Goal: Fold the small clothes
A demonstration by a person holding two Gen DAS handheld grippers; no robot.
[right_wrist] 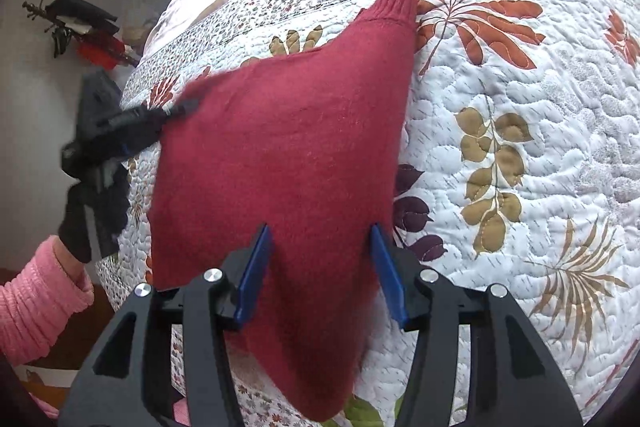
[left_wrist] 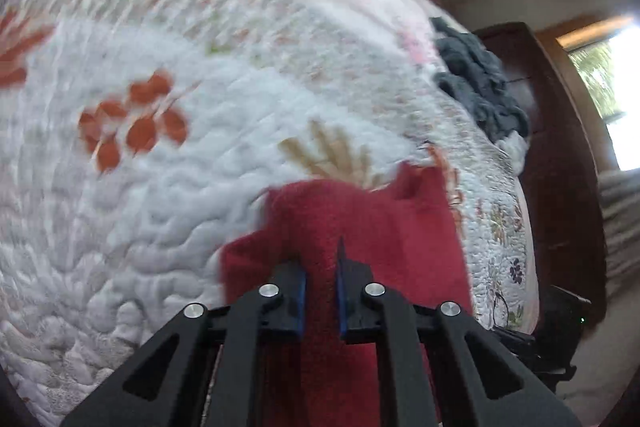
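A: Start with the big thing. The quilted bedspread (right_wrist: 520, 155) covers the whole bed, and the red knit garment (right_wrist: 288, 147) lies across its left half, ribbed cuff (right_wrist: 396, 3) pointing to the far side, a pointed corner hanging toward the near edge.

B: And a dark grey heap of cloth (left_wrist: 480, 83) sits well apart at the bed's far right edge in the left wrist view. Leave it alone for now.

A: Agreed. The left gripper (left_wrist: 322, 267) has its pads drawn narrow with red knit pinched between them. I judge it holds the garment's left edge.

B: The right gripper (right_wrist: 320, 267) stands wide, pads either side of the fabric, gripping nothing. A pink sleeve (right_wrist: 40, 307) shows near left.

A: So the step looks like carrying that left edge over to the right. To do it well, I'd lift just clear of the quilt, keep the edge taut, and lay it parallel to the opposite side.

B: The right one could pin the near part, so the knit doesn't drag or bunch.
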